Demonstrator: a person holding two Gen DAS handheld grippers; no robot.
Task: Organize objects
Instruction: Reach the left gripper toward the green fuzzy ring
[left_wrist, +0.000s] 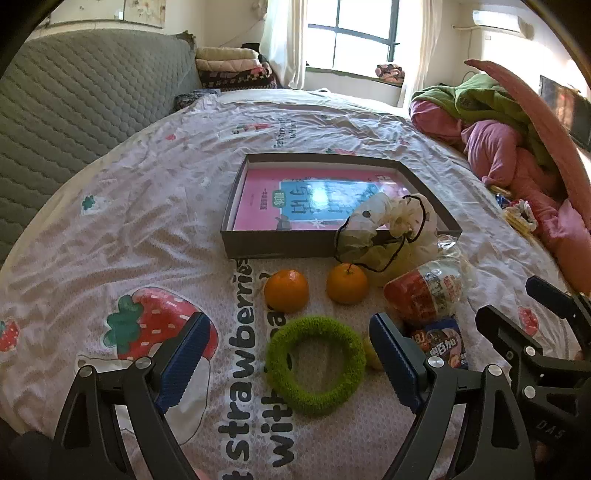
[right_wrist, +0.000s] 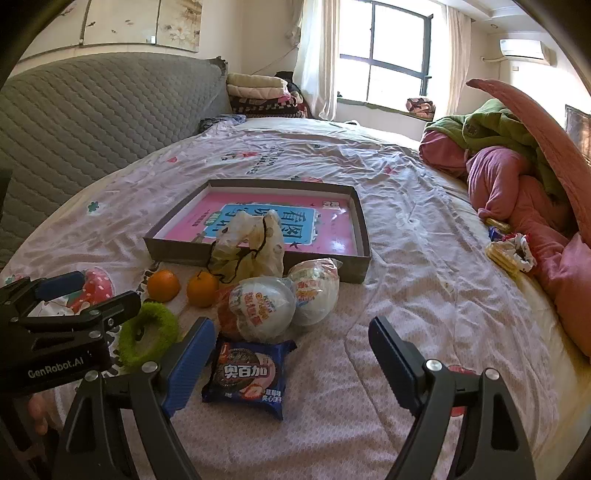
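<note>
Bedsheet bears green ring between open left claw fingers.

A fuzzy lime-green ring lies low in the left wrist frame, on a white sheet printed with red strawberries and black lettering. Two oranges sit above it. The grey box holds a pink and blue book. The biscuit packet is dark blue; the headboard is quilted grey.
</note>
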